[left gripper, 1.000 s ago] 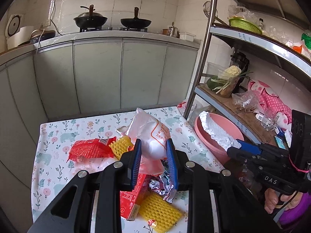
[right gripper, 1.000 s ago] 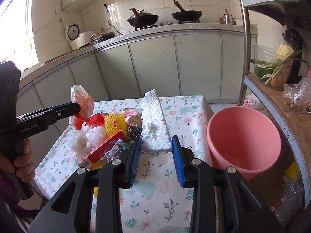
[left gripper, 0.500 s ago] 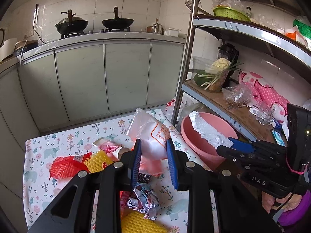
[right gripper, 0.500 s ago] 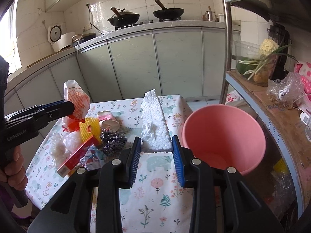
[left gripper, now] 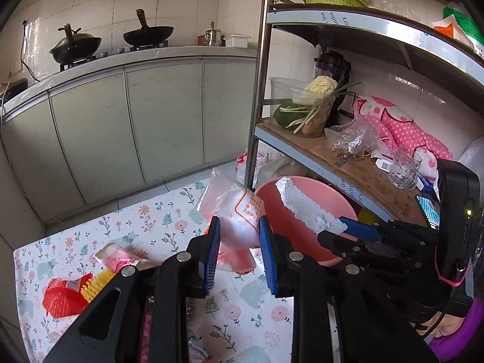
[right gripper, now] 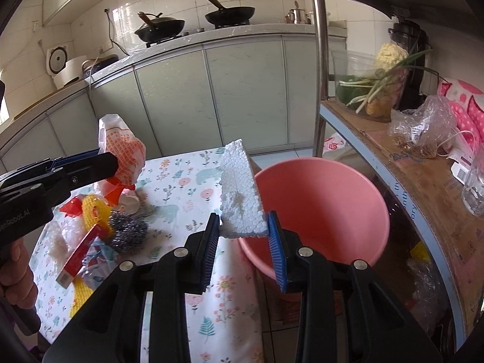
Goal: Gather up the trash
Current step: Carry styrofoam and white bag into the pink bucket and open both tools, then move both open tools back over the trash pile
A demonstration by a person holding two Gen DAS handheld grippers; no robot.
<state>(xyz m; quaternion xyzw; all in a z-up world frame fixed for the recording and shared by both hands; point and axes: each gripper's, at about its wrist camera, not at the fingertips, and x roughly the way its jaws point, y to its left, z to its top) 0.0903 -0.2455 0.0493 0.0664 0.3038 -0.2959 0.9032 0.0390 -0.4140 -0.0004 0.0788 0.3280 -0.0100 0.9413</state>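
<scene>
Behind the left tool (left gripper: 237, 254), table (left gripper: 169, 227) litter seems mostly hidden.

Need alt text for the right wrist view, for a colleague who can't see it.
The right tool grips a white foam slab at the rim of a pink bucket beside a floral-clothed table. At left, the left tool holds a plastic bag above more litter; kitchen cabinets behind.
</scene>
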